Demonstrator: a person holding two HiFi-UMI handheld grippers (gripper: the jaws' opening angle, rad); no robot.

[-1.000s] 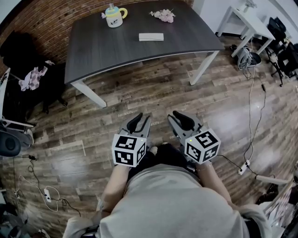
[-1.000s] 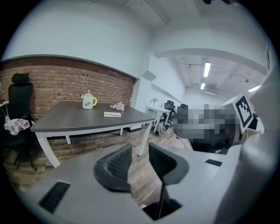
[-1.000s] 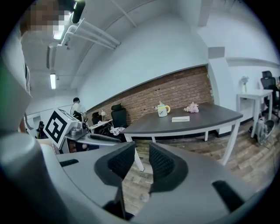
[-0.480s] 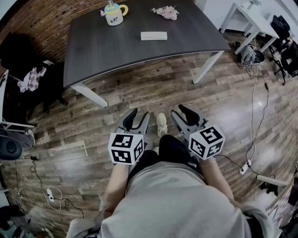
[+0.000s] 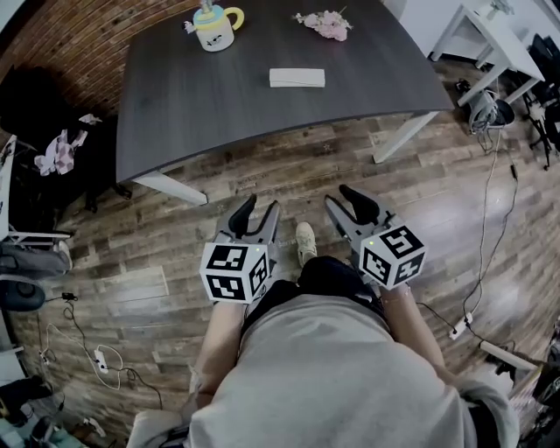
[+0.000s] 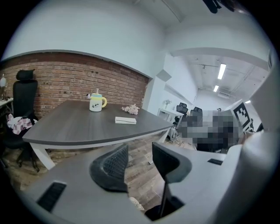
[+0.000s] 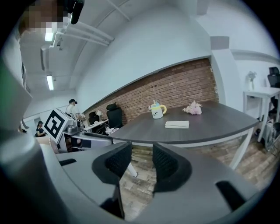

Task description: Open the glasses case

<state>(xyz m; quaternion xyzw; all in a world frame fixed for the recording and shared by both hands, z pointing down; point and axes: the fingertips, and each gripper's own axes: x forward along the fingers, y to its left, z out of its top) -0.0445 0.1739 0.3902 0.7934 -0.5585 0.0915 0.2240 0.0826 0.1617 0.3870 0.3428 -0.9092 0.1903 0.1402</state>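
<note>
White flat rectangular glasses case (image 5: 297,78), where did you have it just then? asked the desk.

Lying flat and looking shut on the dark grey tabletop (image 5: 175,96), past the middle and well apart from both my tools, I said. A second earlier that table sat further off in the head view. I'd walked in, so its near edge had come closer and the case with it.

And the tools?

Both had just been opening. The left gripper (image 5: 259,210) and the right gripper (image 5: 346,199) each stood with jaws spread, and nothing showed between them but wooden plank floor (image 5: 262,166). That read to me as getting ready on the approach, with no contact yet.

Room to move?

Plenty, I judged. The near table edge ran curved and unobstructed between the white table legs (image 5: 175,187). The case lay alone; the white mug with a yellow handle (image 5: 213,29) and the pink flower bunch (image 5: 325,24) stood further back, well apart from it. Off to the left was a black office chair (image 5: 35,96), clear of my line. My light-coloured shoe (image 5: 304,241) was on the floor between the grippers. I reckoned I'd have to reach over that near edge, since the case sat deep.
</note>
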